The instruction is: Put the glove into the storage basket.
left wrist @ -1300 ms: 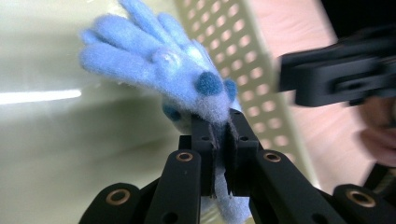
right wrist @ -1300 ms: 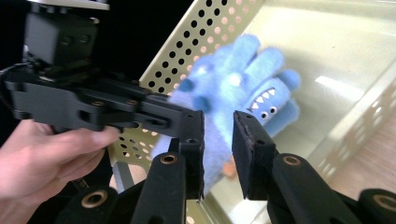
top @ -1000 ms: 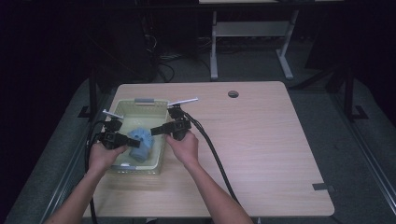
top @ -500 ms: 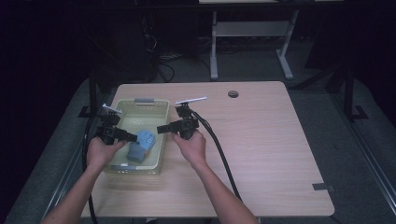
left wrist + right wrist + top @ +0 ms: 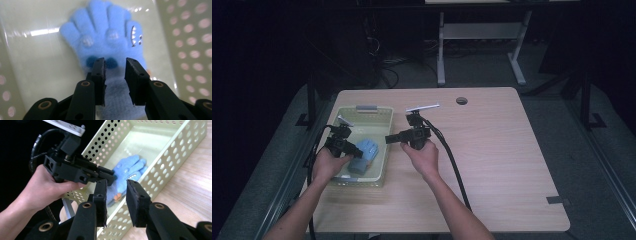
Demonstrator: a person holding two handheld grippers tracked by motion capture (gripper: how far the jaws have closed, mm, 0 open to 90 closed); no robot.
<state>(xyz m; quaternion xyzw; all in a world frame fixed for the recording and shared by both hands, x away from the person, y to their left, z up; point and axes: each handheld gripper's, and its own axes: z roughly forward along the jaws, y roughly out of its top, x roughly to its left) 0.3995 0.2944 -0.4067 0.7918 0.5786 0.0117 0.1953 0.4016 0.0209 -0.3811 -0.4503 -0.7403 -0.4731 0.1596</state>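
- Table [image 5: 492, 165]: light wood top with a round hole [image 5: 461, 100] near its far edge.
- Basket [image 5: 384, 131]: pale green, perforated, on the table's left part.
- Glove [image 5: 366, 149]: blue, lying inside the basket.
- Left gripper [image 5: 357, 153]: held in the person's left hand over the basket, tips just beside the glove.
- Right gripper [image 5: 390, 139]: held in the right hand, pointing left, tips at the basket's right wall.
- Cable [image 5: 452, 165]: black, trailing from the right gripper toward the near edge.

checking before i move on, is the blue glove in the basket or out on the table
In. The blue glove lies flat on the floor of the basket, inside its perforated walls.
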